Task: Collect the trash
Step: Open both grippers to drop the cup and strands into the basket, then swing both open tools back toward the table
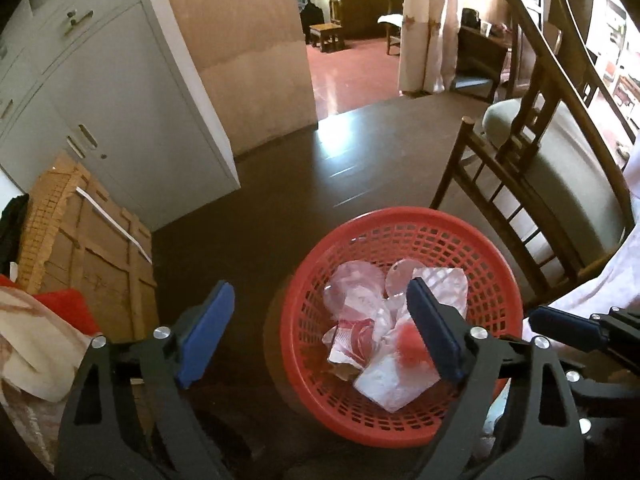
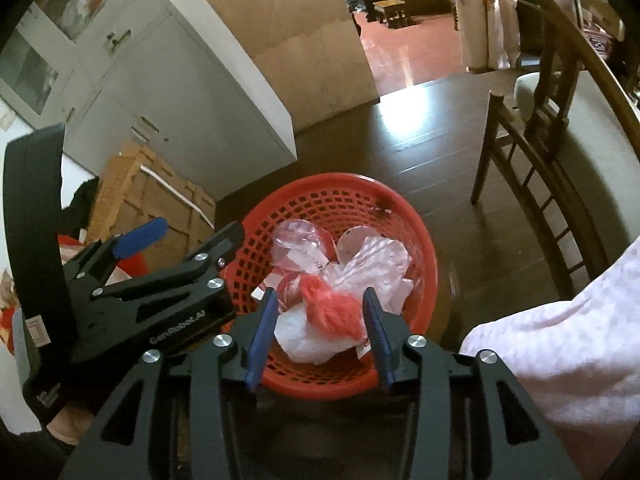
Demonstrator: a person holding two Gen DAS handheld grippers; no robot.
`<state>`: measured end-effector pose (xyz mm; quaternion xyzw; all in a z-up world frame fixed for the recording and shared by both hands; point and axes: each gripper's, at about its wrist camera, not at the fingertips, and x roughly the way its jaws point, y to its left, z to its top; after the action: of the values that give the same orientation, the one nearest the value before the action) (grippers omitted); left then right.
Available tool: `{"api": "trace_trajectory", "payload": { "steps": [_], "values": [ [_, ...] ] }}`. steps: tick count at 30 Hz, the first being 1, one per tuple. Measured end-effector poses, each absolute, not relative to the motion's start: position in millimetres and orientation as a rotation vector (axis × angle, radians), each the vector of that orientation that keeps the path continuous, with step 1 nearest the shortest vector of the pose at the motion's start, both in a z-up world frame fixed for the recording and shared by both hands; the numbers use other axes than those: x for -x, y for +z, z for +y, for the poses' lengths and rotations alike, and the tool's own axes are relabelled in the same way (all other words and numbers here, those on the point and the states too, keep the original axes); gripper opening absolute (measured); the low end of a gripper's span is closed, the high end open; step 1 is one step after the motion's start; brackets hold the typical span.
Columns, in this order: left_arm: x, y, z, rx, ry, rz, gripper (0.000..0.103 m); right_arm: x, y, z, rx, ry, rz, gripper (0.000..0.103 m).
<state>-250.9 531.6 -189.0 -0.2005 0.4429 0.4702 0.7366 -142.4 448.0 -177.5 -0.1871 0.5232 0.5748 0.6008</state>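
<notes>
Trash (image 2: 320,304) — crumpled white wrappers, clear plastic and a blurred red scrap (image 2: 332,310) — lies in the red mesh basket (image 1: 496,264) on the dark floor, with a wooden chair (image 1: 516,184) just beside the basket. Above the basket we hold our left gripper (image 1: 320,332) spread wide and empty; our right gripper (image 2: 322,332) is released too — its pads flank the red scrap without pressing it.
</notes>
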Motion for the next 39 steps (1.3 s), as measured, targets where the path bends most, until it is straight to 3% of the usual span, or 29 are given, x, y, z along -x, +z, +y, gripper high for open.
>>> {"api": "trace_trajectory", "payload": {
  "steps": [7, 11, 15, 21, 28, 39],
  "values": [
    [250.9, -170.3, 526.1, 0.440, 1.028, 0.937, 0.086, 127.7, -146.2, 424.4, 0.343, 1.344, 1.168, 0.048],
    [245.7, -155.8, 517.2, 0.432, 1.003, 0.912, 0.086, 124.9, -110.1, 398.2, 0.300, 1.353, 1.085, 0.057],
    [235.8, -136.8, 502.8, 0.412, 0.962, 0.887, 0.086, 123.2, -74.6, 369.3, 0.305, 1.297, 0.991, 0.073],
    [216.5, -99.7, 467.8, 0.380, 0.874, 0.835, 0.086, 104.0, -21.7, 301.6, 0.216, 1.233, 0.860, 0.082],
    [172.1, -56.3, 403.0, 0.258, 0.744, 0.776, 0.088, 68.3, 24.4, 191.9, 0.111, 1.059, 0.747, 0.086],
    [77.2, -10.3, 271.0, 0.090, 0.442, 0.702, 0.090, 14.1, 39.5, 29.8, -0.031, 0.744, 0.653, 0.090]
  ]
}}
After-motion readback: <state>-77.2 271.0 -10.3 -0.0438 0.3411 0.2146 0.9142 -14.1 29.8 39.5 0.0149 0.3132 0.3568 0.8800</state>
